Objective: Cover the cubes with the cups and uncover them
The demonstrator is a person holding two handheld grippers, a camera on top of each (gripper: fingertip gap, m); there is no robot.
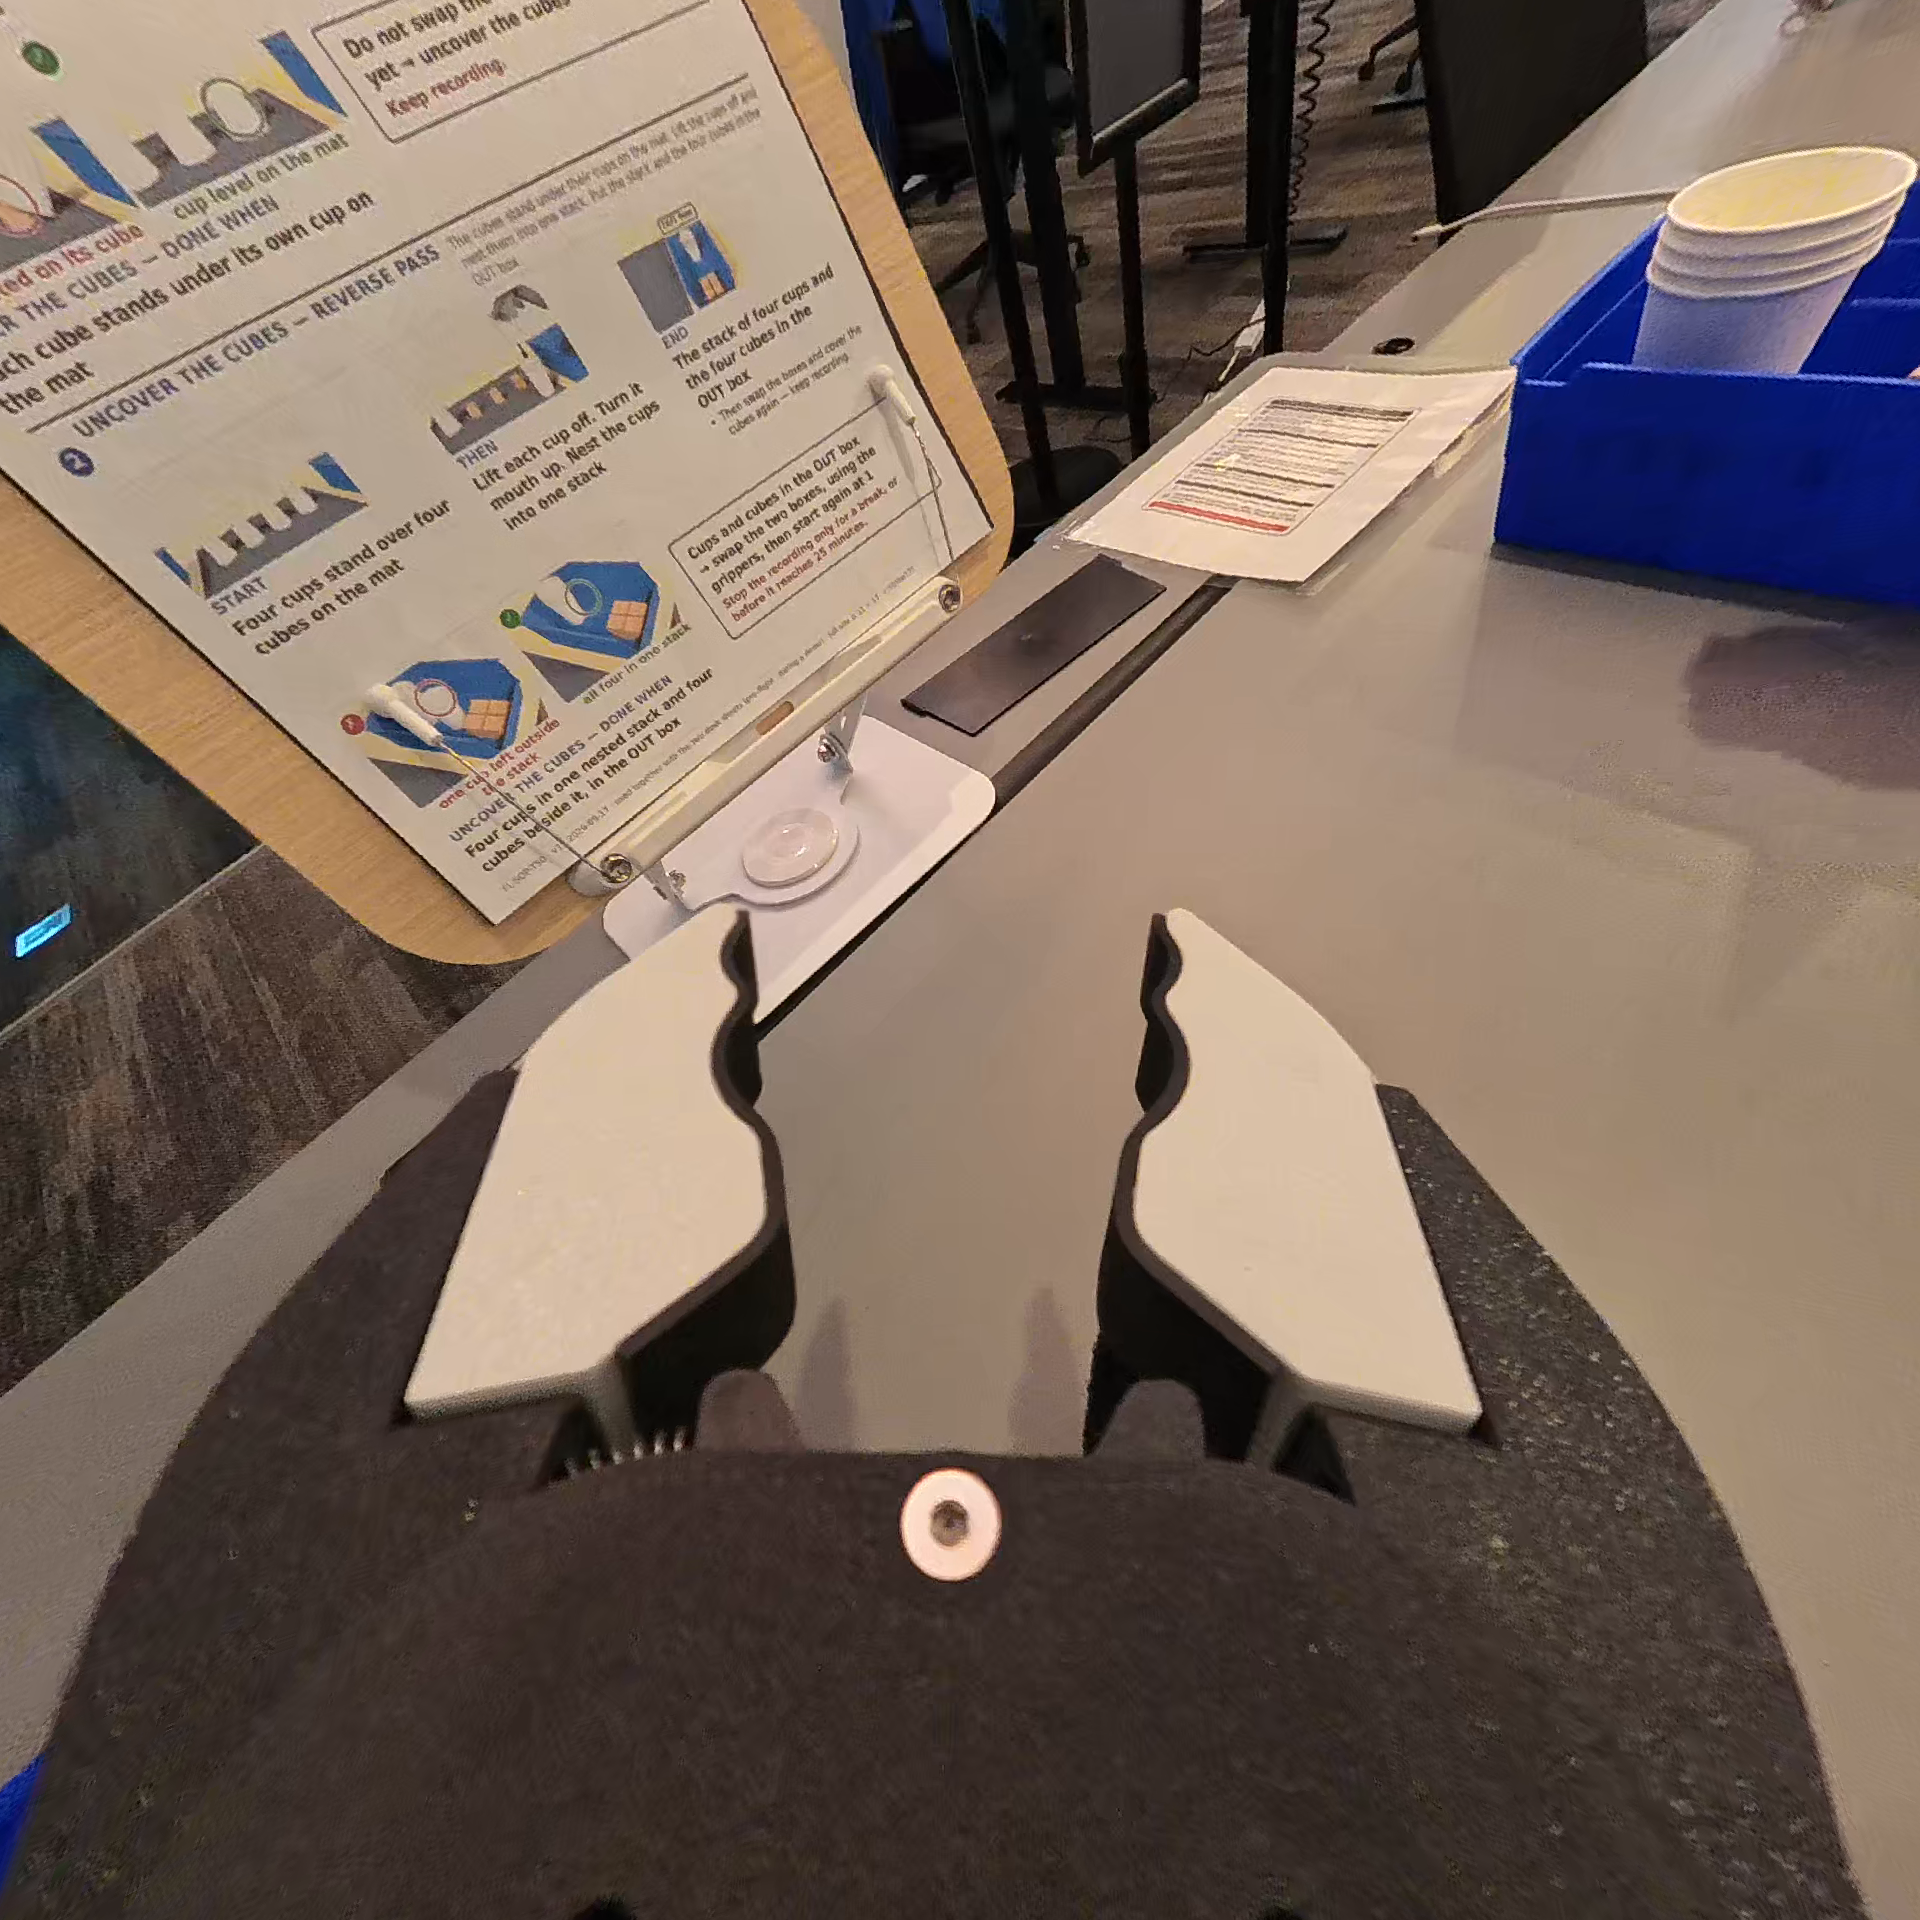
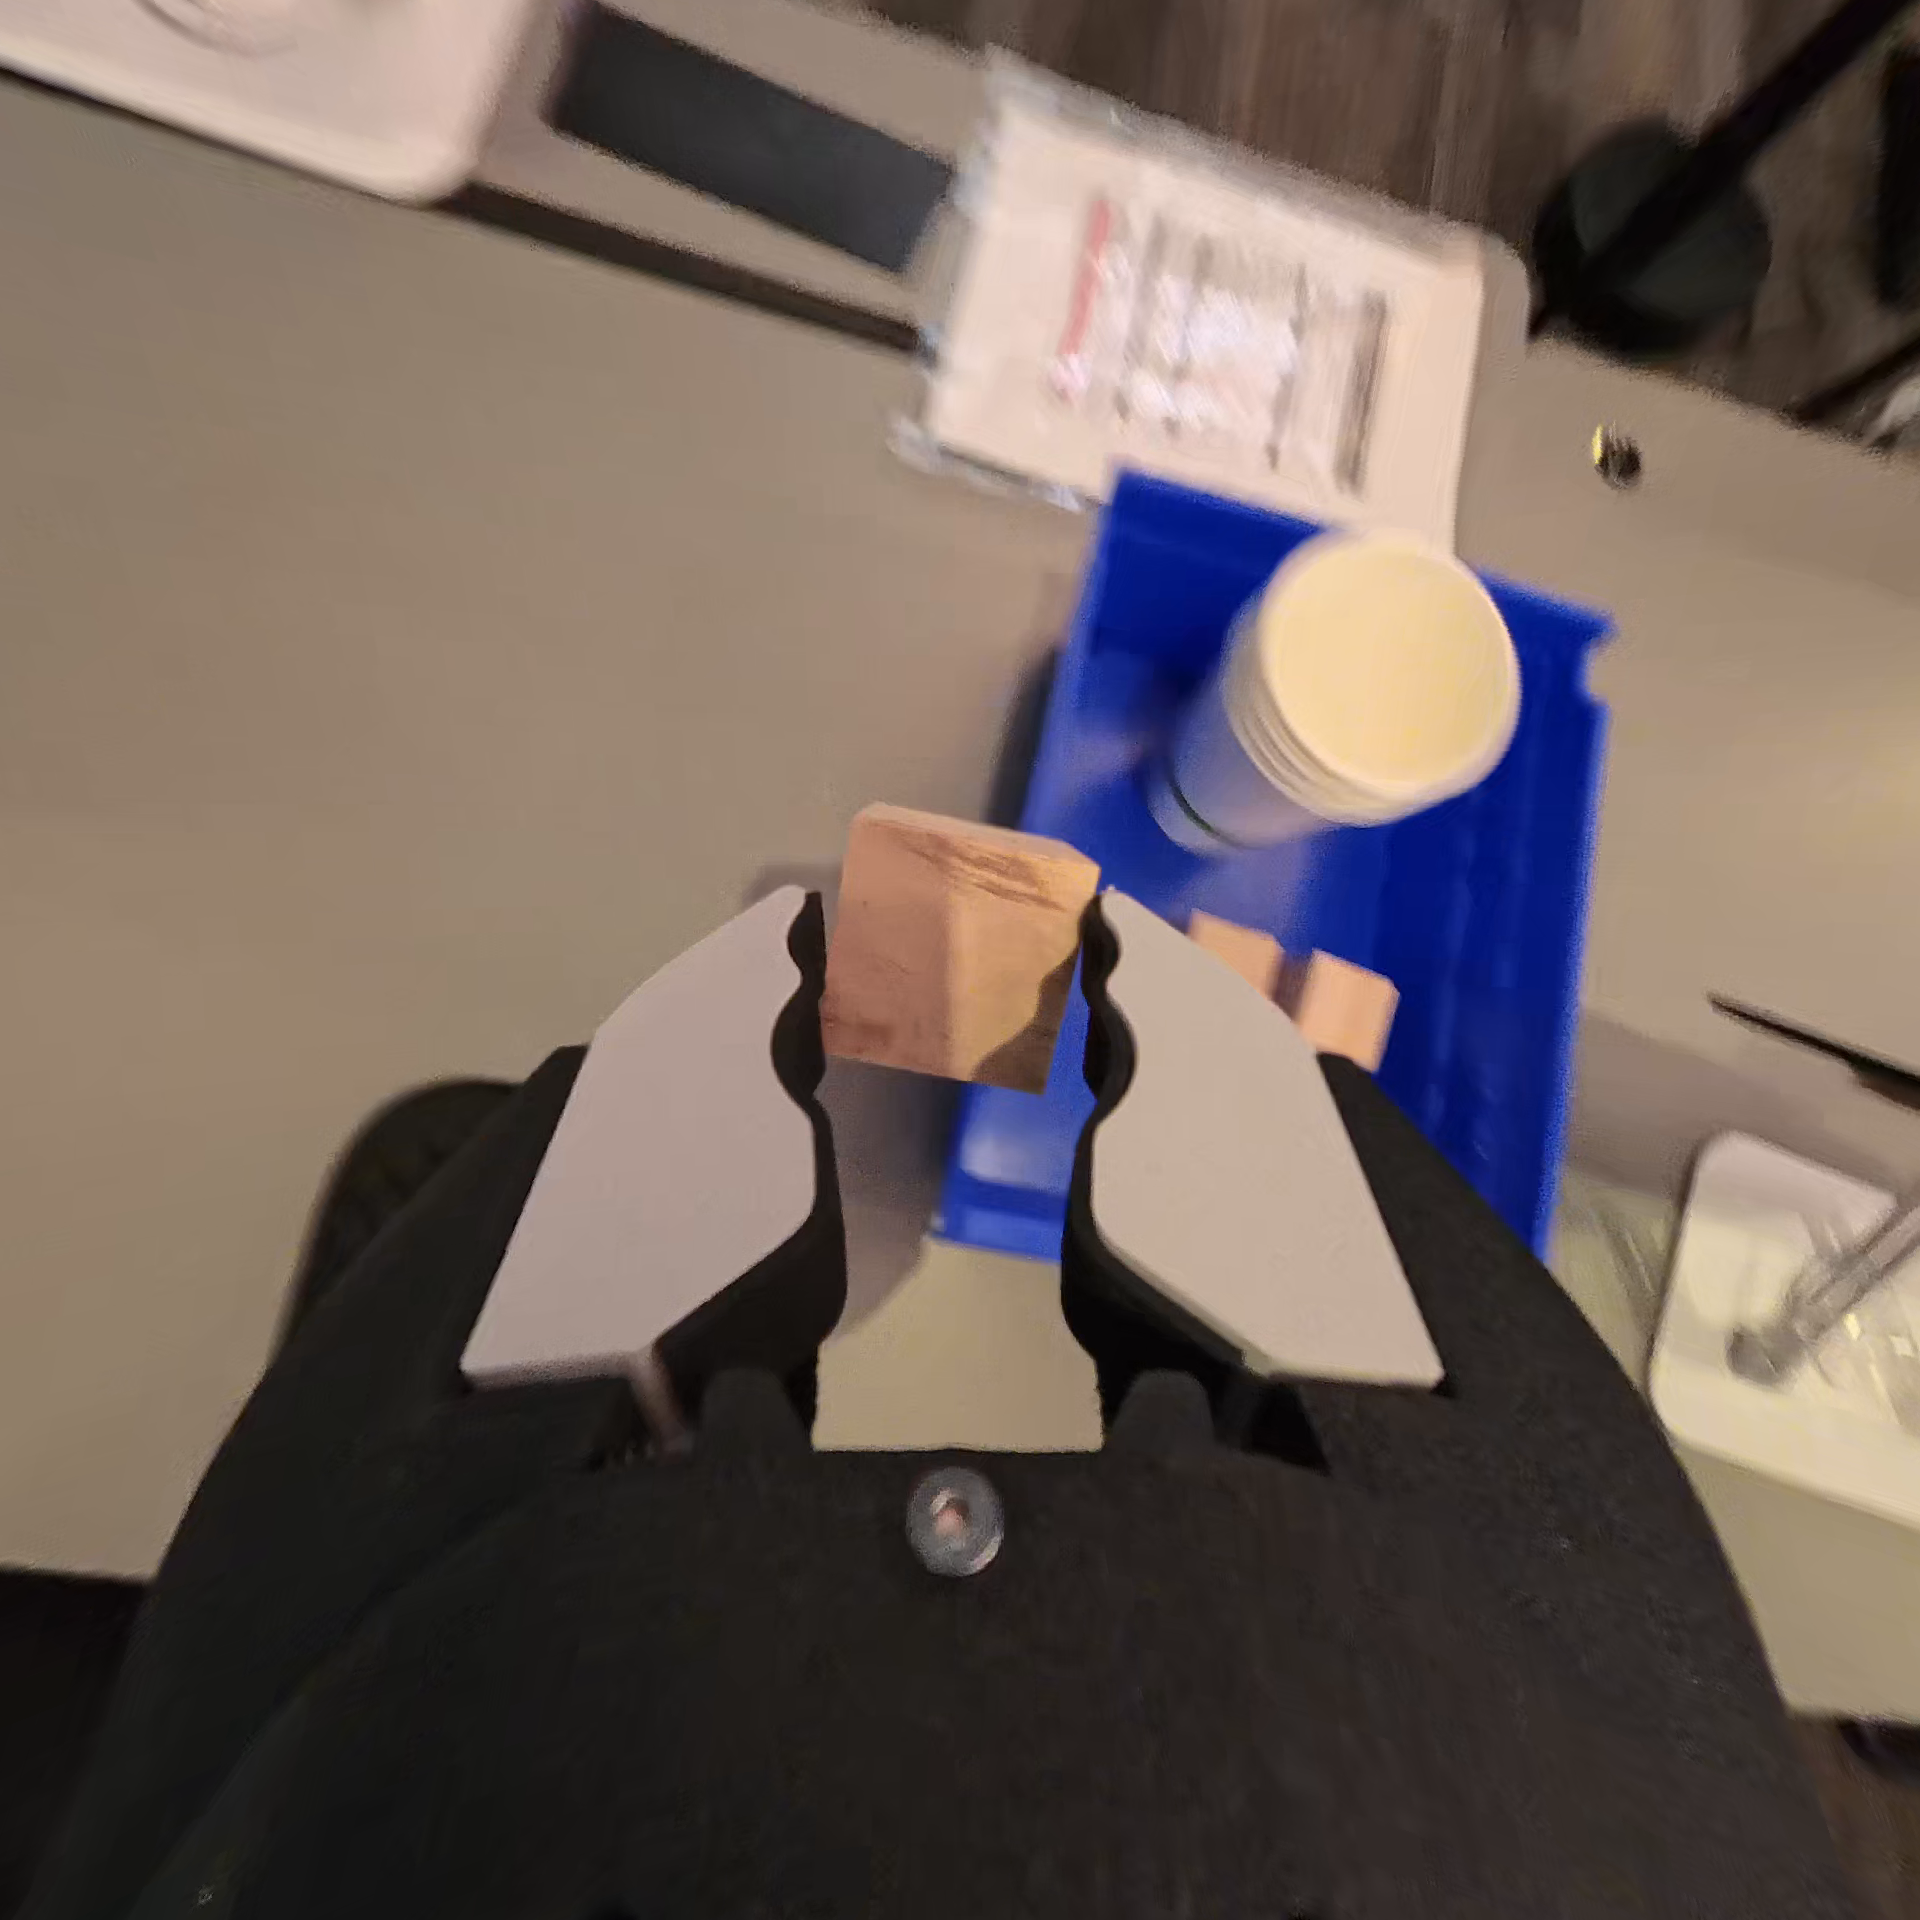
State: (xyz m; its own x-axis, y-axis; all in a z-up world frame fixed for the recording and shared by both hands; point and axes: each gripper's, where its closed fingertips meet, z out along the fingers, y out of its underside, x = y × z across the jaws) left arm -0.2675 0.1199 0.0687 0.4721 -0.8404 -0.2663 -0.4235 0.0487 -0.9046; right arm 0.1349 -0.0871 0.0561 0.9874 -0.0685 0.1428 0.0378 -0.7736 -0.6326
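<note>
My right gripper [image 2: 951,914] is shut on a wooden cube [image 2: 951,966] and holds it in the air above the near left edge of a blue bin [image 2: 1475,935]. In the bin stands a nested stack of white paper cups [image 2: 1351,696], mouth up, and two more wooden cubes [image 2: 1299,987] lie near its front. My left gripper [image 1: 951,935] is open and empty, low over the grey table [image 1: 1351,935]. In the left wrist view the blue bin [image 1: 1714,457] and the cup stack [image 1: 1766,270] are at the far right.
A wooden board with an instruction sheet [image 1: 468,468] stands on a white base [image 1: 883,831] at the table's left edge. A laminated sheet [image 1: 1288,468] lies by the bin, also in the right wrist view [image 2: 1195,312]. A white stand base [image 2: 1797,1299] is at right.
</note>
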